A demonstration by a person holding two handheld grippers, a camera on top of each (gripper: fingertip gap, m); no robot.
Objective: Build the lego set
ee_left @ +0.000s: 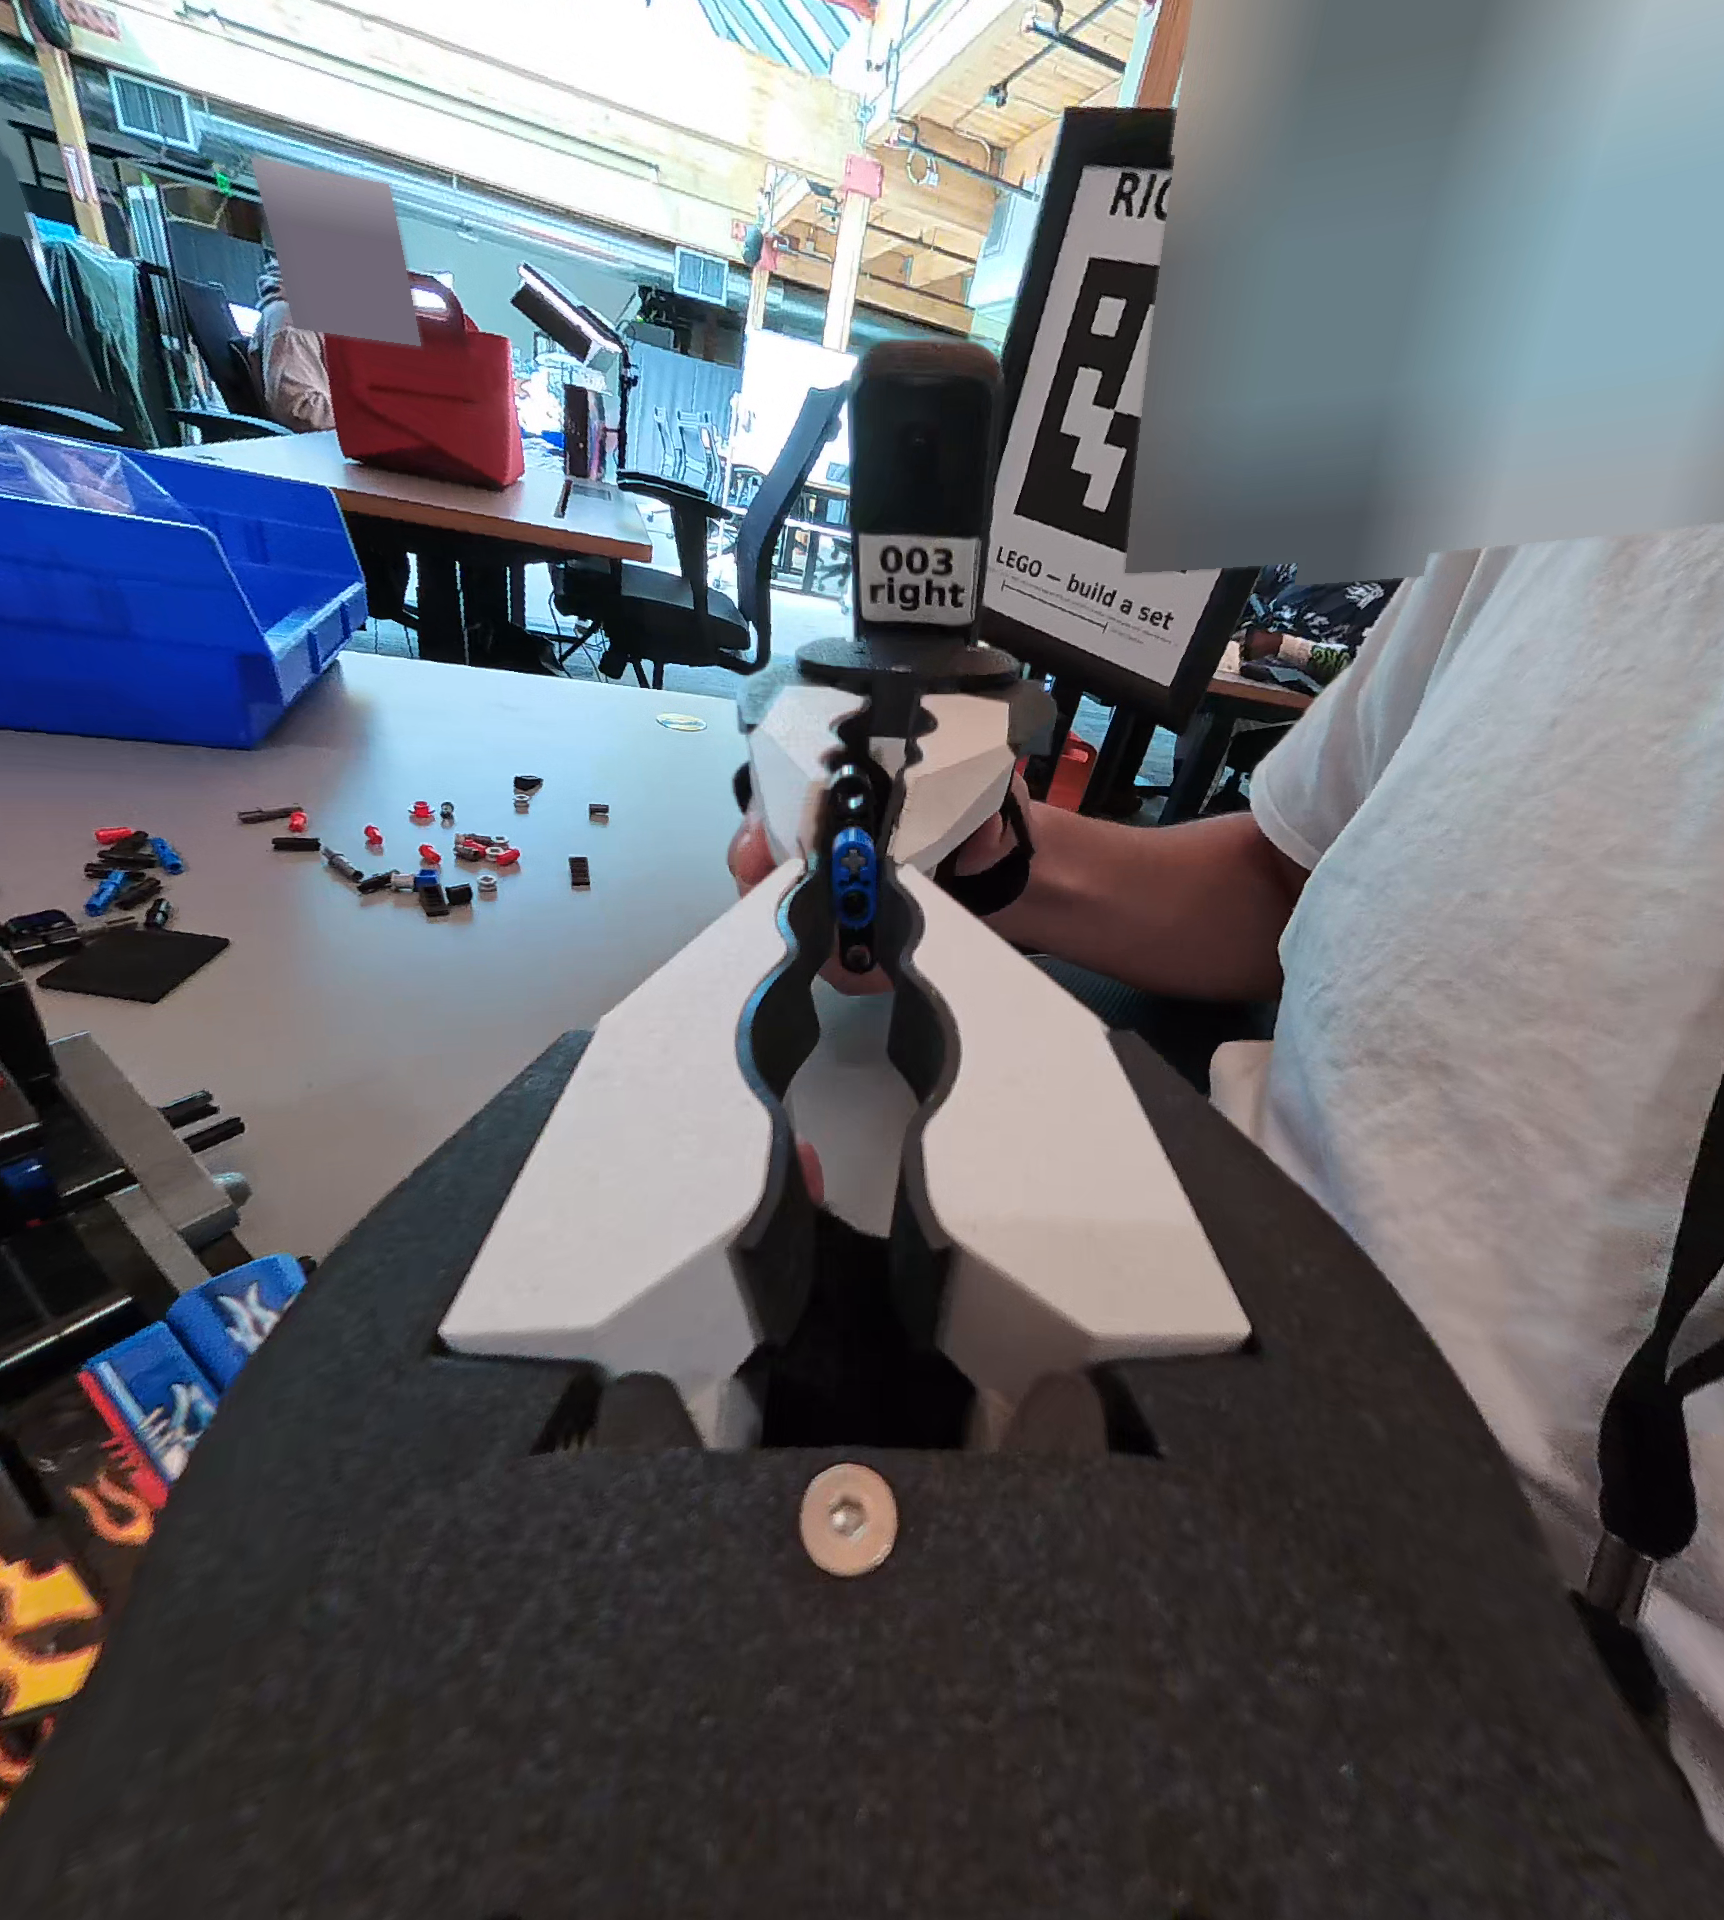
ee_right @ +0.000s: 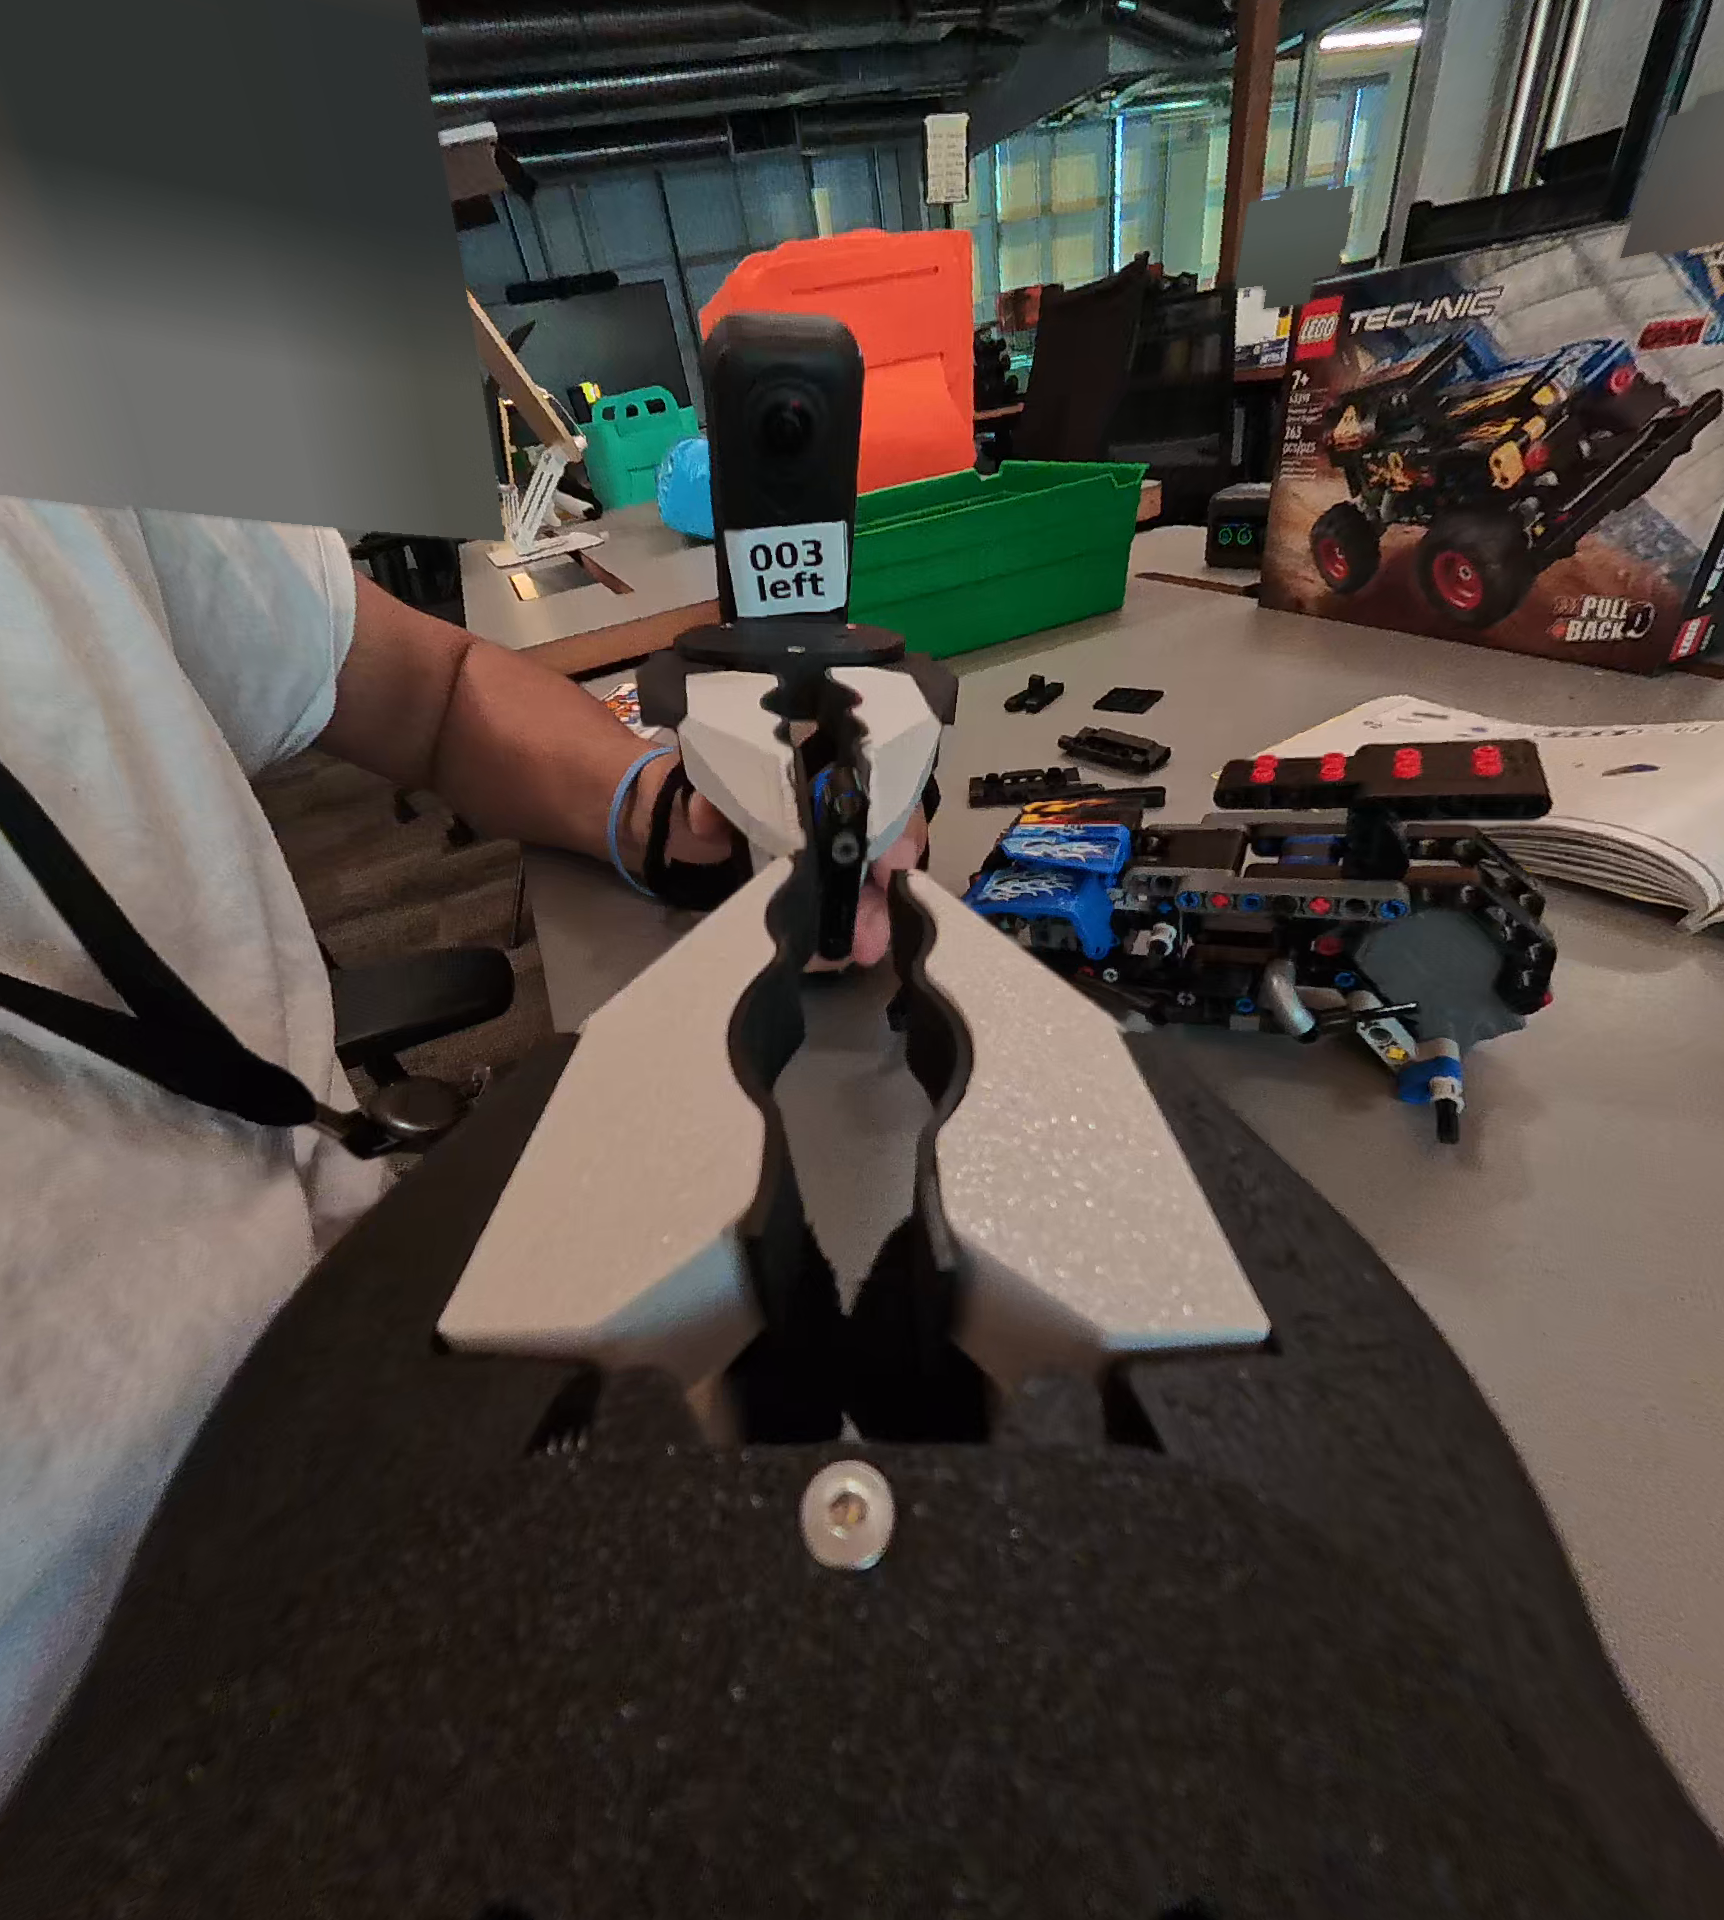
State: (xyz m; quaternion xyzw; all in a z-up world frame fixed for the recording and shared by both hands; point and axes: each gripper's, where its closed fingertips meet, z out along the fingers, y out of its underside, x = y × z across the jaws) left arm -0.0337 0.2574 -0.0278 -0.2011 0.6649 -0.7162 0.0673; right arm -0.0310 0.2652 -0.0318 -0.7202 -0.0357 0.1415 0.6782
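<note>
I've got both grippers face to face above the grey bench [ee_right: 1460, 1299], left of the half-built black-and-blue lego truck [ee_right: 1263, 914]. Right gripper [ee_left: 853, 821] jaws clamped on short black lego beam w/ blue pin [ee_left: 853, 868]; left gripper [ee_left: 850, 925] jaws closed on its near end too. Keep axes aligned, push straight, no twist.

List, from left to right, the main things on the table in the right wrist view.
Green bin → partly built Lego truck → Lego set box → open instruction booklet.
</note>
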